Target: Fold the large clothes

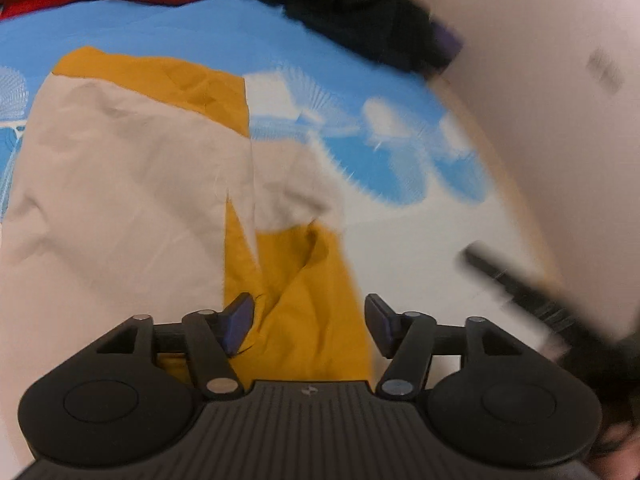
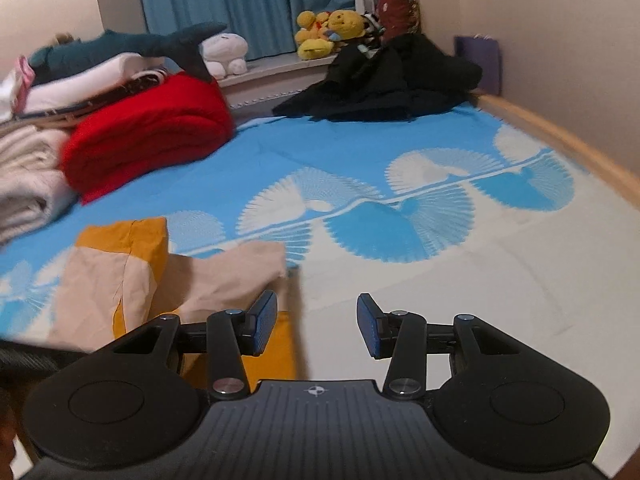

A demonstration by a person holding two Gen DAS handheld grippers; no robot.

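A beige and mustard-yellow garment (image 1: pixel 132 184) lies partly folded on the blue and white bedspread (image 1: pixel 360 64). My left gripper (image 1: pixel 310 322) is open just above its near yellow part, holding nothing. In the right wrist view the same garment (image 2: pixel 132 276) lies at the lower left. My right gripper (image 2: pixel 316 328) is open and empty; its left finger hangs over the garment's right edge, its right finger over the white part of the bedspread (image 2: pixel 460 280). A blurred black object (image 1: pixel 516 284), probably the right gripper, shows at the right in the left wrist view.
A folded red blanket (image 2: pixel 148 136) and stacked white linens (image 2: pixel 28 184) lie at the left of the bed. A black clothes pile (image 2: pixel 388 80) lies at the far end. Plush toys (image 2: pixel 328 32) sit on the sill. A wooden bed edge (image 2: pixel 560 136) and wall run along the right.
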